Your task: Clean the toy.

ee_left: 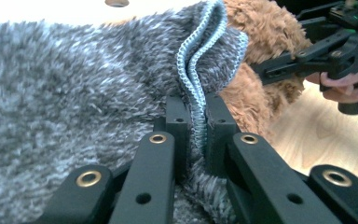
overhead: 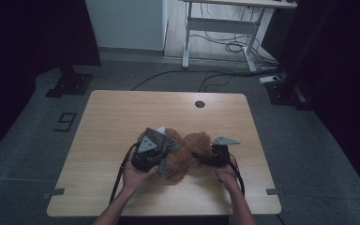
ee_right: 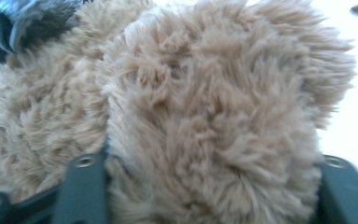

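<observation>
Two grippers work on a brown plush toy lying near the front middle of the table. Left gripper is clamped on the grey knitted cloth's light-blue hem, draped over the toy. Right gripper has its jaws around the toy's fluffy head.

This looks like a lab or test room set up for recording. A bare wooden table with a cable hole stands alone on grey carpet. Tape marks sit on the floor at the table's corners, and a taped figure lies to its left. Black stand bases flank the table in front of dark curtains. Behind it, loose cables trail under a white desk frame, and a power strip lies on the floor.
</observation>
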`<act>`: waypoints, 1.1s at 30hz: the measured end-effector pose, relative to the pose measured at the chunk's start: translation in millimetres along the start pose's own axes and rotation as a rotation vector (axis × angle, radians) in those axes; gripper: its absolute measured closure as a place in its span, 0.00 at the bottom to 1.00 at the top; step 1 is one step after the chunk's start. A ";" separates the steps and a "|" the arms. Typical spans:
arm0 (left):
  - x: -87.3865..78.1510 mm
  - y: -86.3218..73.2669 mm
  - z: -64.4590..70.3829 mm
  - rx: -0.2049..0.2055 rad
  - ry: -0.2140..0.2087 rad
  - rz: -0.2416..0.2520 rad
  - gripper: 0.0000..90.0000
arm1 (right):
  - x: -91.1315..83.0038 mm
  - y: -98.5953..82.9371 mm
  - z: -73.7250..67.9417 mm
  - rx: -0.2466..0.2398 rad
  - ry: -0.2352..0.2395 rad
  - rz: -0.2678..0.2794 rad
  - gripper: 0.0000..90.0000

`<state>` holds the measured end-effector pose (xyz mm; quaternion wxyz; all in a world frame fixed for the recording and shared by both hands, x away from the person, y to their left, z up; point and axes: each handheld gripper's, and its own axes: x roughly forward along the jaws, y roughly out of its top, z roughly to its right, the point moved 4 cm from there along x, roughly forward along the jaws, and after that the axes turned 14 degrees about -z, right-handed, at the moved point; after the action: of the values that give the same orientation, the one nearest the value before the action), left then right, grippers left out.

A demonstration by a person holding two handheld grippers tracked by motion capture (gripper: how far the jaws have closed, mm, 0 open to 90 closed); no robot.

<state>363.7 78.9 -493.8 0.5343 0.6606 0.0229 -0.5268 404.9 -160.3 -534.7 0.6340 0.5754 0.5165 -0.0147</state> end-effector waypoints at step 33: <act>43.7 44.9 -35.9 -0.051 0.020 -0.011 0.92 | 17.5 19.9 36.3 0.002 -0.091 0.129 0.47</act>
<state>433.8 62.6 -499.2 0.5478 0.6520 0.0451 -0.5223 448.4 -170.6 -539.4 0.6559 0.6067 0.4491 -0.0003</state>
